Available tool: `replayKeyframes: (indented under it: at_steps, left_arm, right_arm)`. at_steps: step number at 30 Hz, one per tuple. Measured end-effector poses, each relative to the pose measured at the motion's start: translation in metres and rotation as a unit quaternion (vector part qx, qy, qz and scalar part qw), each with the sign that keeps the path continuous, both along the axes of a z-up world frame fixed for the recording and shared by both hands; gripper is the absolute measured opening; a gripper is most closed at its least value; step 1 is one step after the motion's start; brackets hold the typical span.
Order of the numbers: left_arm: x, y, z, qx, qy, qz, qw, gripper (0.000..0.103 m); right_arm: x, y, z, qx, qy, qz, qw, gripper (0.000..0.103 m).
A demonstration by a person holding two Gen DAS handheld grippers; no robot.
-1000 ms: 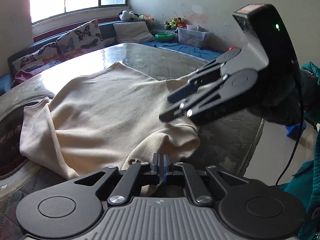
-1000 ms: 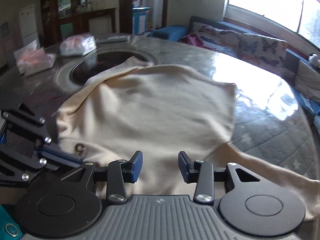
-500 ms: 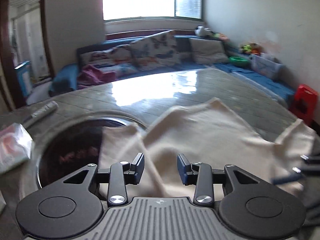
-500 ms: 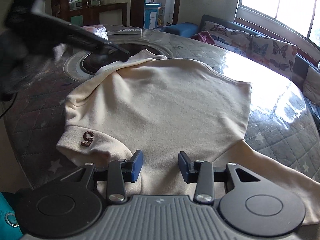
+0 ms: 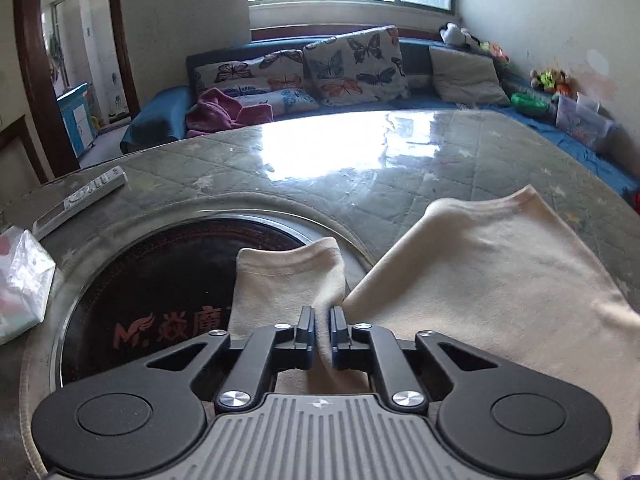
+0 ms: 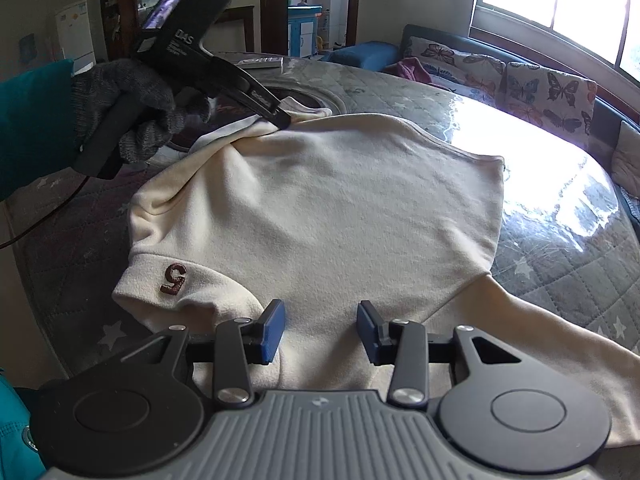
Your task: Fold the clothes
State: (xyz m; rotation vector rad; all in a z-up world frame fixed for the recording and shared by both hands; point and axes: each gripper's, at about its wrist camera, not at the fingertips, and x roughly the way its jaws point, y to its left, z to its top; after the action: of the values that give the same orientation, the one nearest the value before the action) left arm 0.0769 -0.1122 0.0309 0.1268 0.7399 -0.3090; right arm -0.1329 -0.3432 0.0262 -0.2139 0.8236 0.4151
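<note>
Sweatshirt (image 6: 320,208) now pinched at sleeve by left claw (image 5: 320,330), previously apart, right claw (image 6: 320,330) unchanged, spread wide

A dark red "5" is stitched on the cream sweater's cuff (image 6: 173,279) at eight o'clock, "DAS" is printed on the left gripper (image 6: 280,117) at eleven o'clock, and "M" with Chinese characters marks the dark round table inset (image 5: 160,292).
</note>
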Motion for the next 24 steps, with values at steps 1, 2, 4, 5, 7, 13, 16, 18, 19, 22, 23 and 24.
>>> replayKeyframes:
  at_steps: [1, 2, 4, 5, 7, 13, 16, 18, 19, 22, 23, 24]
  left_arm:
    - [-0.002, 0.005, 0.003, -0.008, -0.001, 0.006, 0.9999, 0.005]
    - [-0.005, 0.012, 0.007, -0.018, -0.005, 0.014, 0.9997, 0.005]
    - [-0.012, 0.028, 0.016, -0.038, -0.015, 0.034, 0.9986, 0.005]
    - [-0.017, 0.037, 0.021, -0.049, -0.021, 0.045, 0.9976, 0.005]
    - [-0.030, 0.057, 0.031, -0.071, -0.032, 0.069, 0.9945, 0.005]
    - [-0.072, 0.110, 0.040, -0.098, -0.052, 0.134, 0.9847, 0.005]
    - [-0.088, 0.126, 0.035, -0.090, -0.050, 0.161, 0.9815, 0.005]
    - [-0.099, 0.138, 0.032, -0.085, -0.049, 0.179, 0.9790, 0.005]
    - [-0.104, 0.143, 0.030, -0.083, -0.048, 0.187, 0.9776, 0.005]
    - [-0.120, 0.160, 0.025, -0.075, -0.046, 0.214, 0.9729, 0.007]
    - [-0.125, 0.166, 0.024, -0.072, -0.045, 0.222, 0.9712, 0.008]
    - [-0.130, 0.171, 0.022, -0.070, -0.045, 0.231, 0.9694, 0.013]
  right_arm:
    - [0.000, 0.001, 0.000, -0.002, 0.000, 0.001, 1.000, 0.040]
    - [0.000, 0.001, 0.000, -0.003, -0.001, 0.000, 1.000, 0.040]
    - [0.000, 0.001, 0.000, -0.006, -0.002, -0.001, 1.000, 0.040]
    - [0.000, 0.002, 0.000, -0.007, -0.002, -0.001, 1.000, 0.040]
    - [0.000, 0.001, -0.001, -0.010, -0.005, 0.000, 1.000, 0.040]
    - [0.001, 0.003, -0.001, -0.020, -0.009, 0.004, 1.000, 0.040]
    - [0.003, 0.003, -0.001, -0.023, -0.007, 0.007, 1.000, 0.041]
    - [0.003, 0.003, -0.002, -0.025, -0.007, 0.010, 1.000, 0.041]
    - [0.003, 0.004, -0.001, -0.029, -0.007, 0.013, 0.999, 0.041]
    - [0.004, 0.006, -0.001, -0.037, -0.007, 0.021, 0.999, 0.041]
    - [0.004, 0.006, -0.001, -0.039, -0.007, 0.022, 0.999, 0.041]
    - [0.004, 0.008, 0.000, -0.044, -0.007, 0.024, 0.999, 0.041]
